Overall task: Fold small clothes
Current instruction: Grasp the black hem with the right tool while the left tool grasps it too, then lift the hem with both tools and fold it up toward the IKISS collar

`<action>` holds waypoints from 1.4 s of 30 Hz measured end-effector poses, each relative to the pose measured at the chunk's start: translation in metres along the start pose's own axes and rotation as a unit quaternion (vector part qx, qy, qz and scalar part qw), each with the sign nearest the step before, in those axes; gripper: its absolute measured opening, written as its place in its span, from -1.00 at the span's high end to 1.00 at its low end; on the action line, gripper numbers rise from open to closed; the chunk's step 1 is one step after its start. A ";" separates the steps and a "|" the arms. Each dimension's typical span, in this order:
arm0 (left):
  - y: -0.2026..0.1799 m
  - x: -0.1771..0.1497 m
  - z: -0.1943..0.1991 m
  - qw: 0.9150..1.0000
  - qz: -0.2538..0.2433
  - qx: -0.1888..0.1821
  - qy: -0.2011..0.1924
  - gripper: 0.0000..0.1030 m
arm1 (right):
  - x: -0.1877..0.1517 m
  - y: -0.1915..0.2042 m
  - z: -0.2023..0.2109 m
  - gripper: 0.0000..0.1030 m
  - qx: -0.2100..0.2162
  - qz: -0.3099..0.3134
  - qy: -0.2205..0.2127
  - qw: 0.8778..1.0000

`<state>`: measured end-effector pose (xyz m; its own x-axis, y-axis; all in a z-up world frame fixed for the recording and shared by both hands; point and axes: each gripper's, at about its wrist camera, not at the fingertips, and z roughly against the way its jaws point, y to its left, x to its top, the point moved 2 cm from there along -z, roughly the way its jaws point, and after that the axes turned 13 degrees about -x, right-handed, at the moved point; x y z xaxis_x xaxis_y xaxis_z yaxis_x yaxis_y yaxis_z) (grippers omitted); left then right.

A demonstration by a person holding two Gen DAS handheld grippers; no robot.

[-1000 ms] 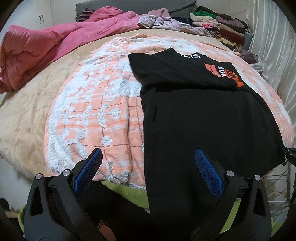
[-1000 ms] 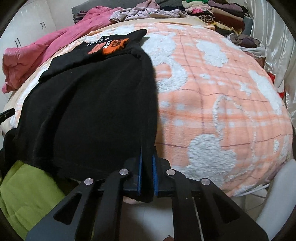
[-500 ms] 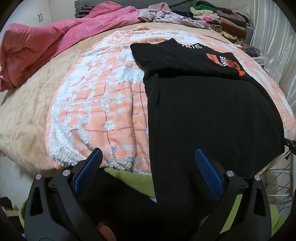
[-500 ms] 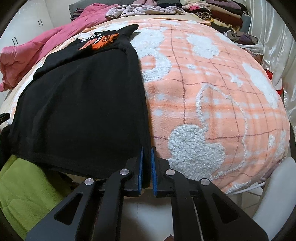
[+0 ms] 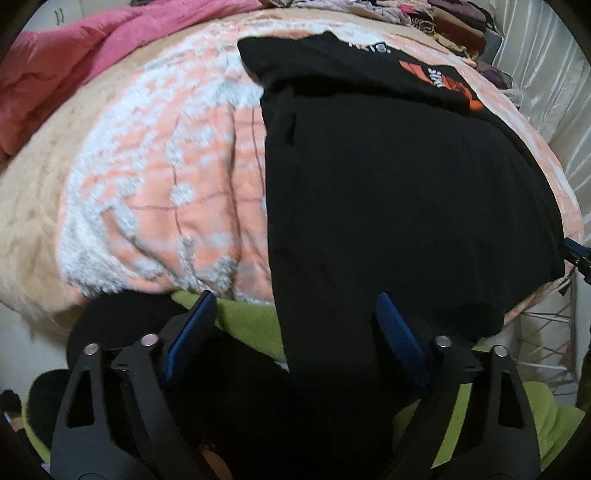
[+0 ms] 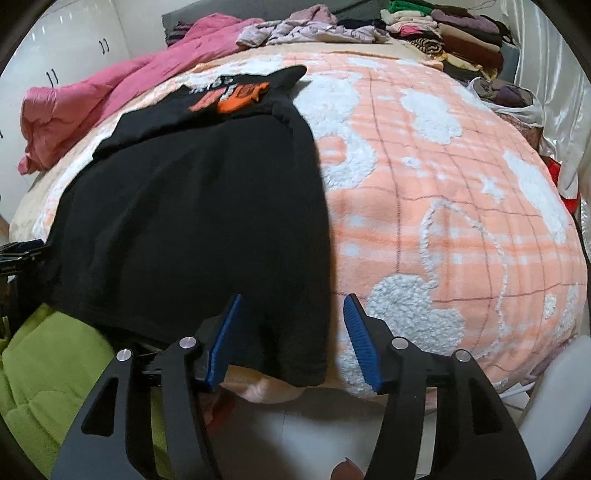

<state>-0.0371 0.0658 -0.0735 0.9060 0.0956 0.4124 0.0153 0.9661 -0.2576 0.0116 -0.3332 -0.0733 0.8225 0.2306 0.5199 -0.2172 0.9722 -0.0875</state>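
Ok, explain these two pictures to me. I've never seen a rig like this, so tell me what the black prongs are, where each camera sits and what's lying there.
No robot here: a person holds a two-finger gripper in each hand, each carrying a fisheye camera that looks along its fingers. One picture comes from the left gripper, the other from the right gripper. The blue-padded prongs are their fingers. Both are open and hold nothing. A black garment lies spread on an orange-and-white blanket over a bed, its near edge hanging off. Behind are a pink quilt and stacked clothes.
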 end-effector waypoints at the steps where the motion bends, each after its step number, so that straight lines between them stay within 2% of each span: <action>1: 0.000 0.000 0.000 1.000 0.002 -0.001 0.001 -0.47 | 0.000 0.001 -0.002 -0.07 0.002 -0.001 0.002 1.000; 7: 0.001 -0.003 -0.002 1.000 0.005 -0.012 0.005 -0.21 | -0.003 0.007 -0.013 -0.07 0.007 0.002 0.015 1.000; 11: -0.002 -0.005 -0.004 0.999 -0.003 -0.034 0.020 -0.19 | -0.006 0.007 -0.019 -0.06 0.013 -0.006 0.020 1.000; 12: -0.004 -0.006 -0.005 0.999 -0.006 -0.037 0.023 -0.19 | -0.007 0.007 -0.019 0.05 0.015 -0.004 0.021 1.000; 13: -0.005 -0.007 -0.007 0.999 -0.009 -0.037 0.027 -0.19 | -0.008 0.008 -0.020 0.27 0.017 -0.002 0.022 1.000; 15: -0.004 -0.008 -0.009 0.999 -0.007 -0.040 0.032 -0.19 | -0.009 0.010 -0.020 0.41 0.022 0.005 0.023 0.999; 21: -0.002 -0.012 -0.006 0.998 -0.002 -0.052 0.036 -0.19 | -0.010 0.007 -0.024 0.39 0.034 -0.007 0.020 0.999; 23: 0.001 -0.012 -0.006 0.998 0.002 -0.053 0.037 -0.17 | -0.009 0.007 -0.024 0.44 0.038 -0.011 0.020 0.999; 25: 0.002 -0.013 -0.008 0.998 0.006 -0.046 0.036 0.03 | -0.008 0.006 -0.019 0.74 0.052 -0.008 0.015 0.998; 26: 0.003 -0.012 -0.008 0.998 0.007 -0.046 0.035 0.06 | -0.007 0.006 -0.015 0.76 0.054 -0.007 0.013 0.998; 29: 0.004 -0.013 -0.004 0.999 0.007 -0.041 0.029 0.36 | -0.002 0.002 -0.006 0.83 0.069 -0.015 0.002 0.998; 32: 0.002 -0.013 0.003 0.999 0.002 -0.040 0.019 0.76 | 0.006 -0.002 0.006 0.84 0.091 -0.026 -0.016 0.995; 33: 0.000 -0.012 0.005 0.999 0.000 -0.043 0.015 0.95 | 0.009 -0.003 0.011 0.85 0.096 -0.026 -0.024 0.995; 34: -0.002 -0.012 0.010 0.998 -0.004 -0.055 0.009 0.94 | 0.014 -0.003 0.018 0.85 0.103 -0.029 -0.036 0.994; 36: -0.007 -0.010 0.019 0.998 -0.014 -0.054 -0.006 0.94 | 0.023 -0.005 0.028 0.87 0.115 -0.035 -0.054 0.991; 42: -0.007 0.010 0.050 0.994 -0.002 -0.091 -0.059 0.95 | 0.054 -0.015 0.055 0.87 0.145 -0.065 -0.117 0.980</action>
<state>-0.0495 0.0715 -0.0243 0.8506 0.1299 0.5096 0.1042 0.9081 -0.4055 0.0306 -0.3380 0.0025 0.7167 0.0571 0.6950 -0.2876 0.9321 0.2200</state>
